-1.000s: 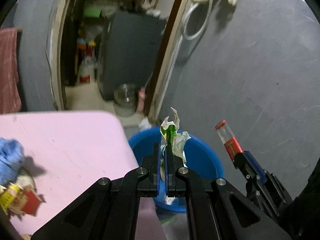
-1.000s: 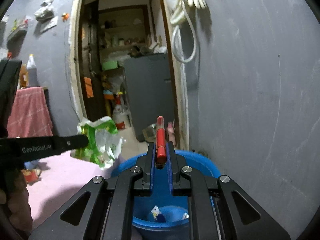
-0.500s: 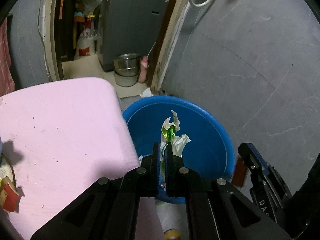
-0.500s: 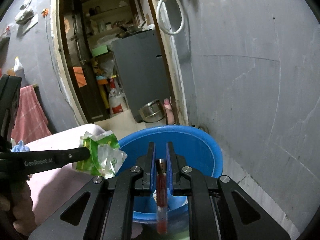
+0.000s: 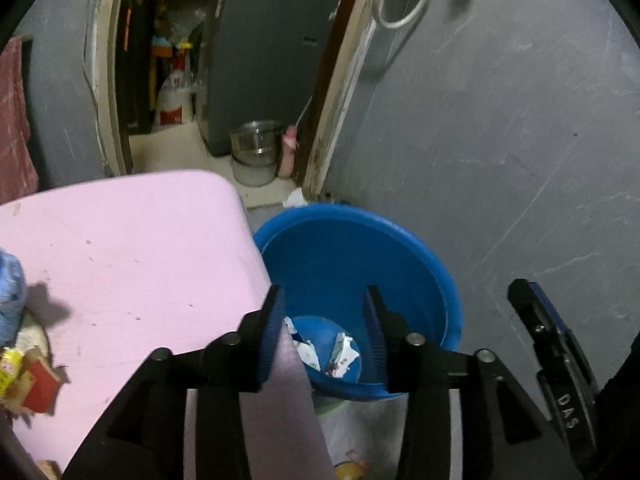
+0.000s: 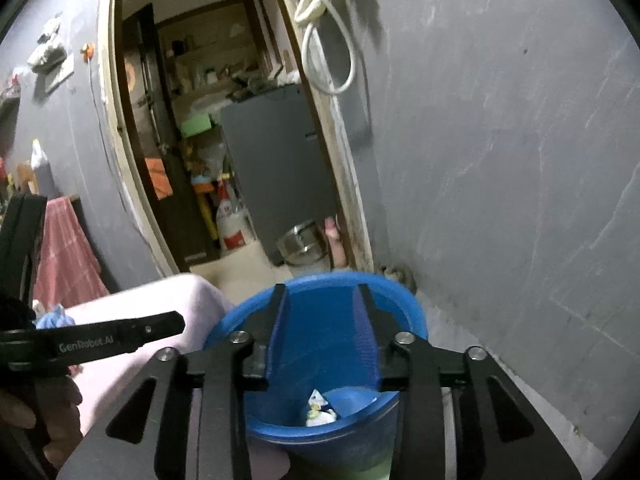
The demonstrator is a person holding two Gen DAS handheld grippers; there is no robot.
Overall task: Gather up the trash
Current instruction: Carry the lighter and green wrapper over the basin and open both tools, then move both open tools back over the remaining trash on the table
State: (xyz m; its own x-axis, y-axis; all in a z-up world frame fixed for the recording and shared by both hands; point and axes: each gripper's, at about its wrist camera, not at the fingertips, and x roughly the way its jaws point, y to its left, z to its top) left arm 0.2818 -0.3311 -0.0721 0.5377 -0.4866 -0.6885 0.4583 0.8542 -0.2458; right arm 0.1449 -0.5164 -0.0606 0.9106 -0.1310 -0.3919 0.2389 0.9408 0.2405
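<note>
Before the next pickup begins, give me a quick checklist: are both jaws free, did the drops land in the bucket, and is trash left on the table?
1. Left gripper free: ok, jaws opening, nothing between them.
2. Right gripper free: ok, jaws opening, nothing between them.
3. Drops landed in the blue bucket: ok for the crumpled wrappers lying at its bottom; the red-capped tube, cannot tell.
4. Both grippers over the bucket mouth: ok.
5. Pink table cleared: not ok, yellow and red packaging and a blue cloth remain at its left edge.
6. Floor around the bucket free of dropped trash: cannot tell.
</note>
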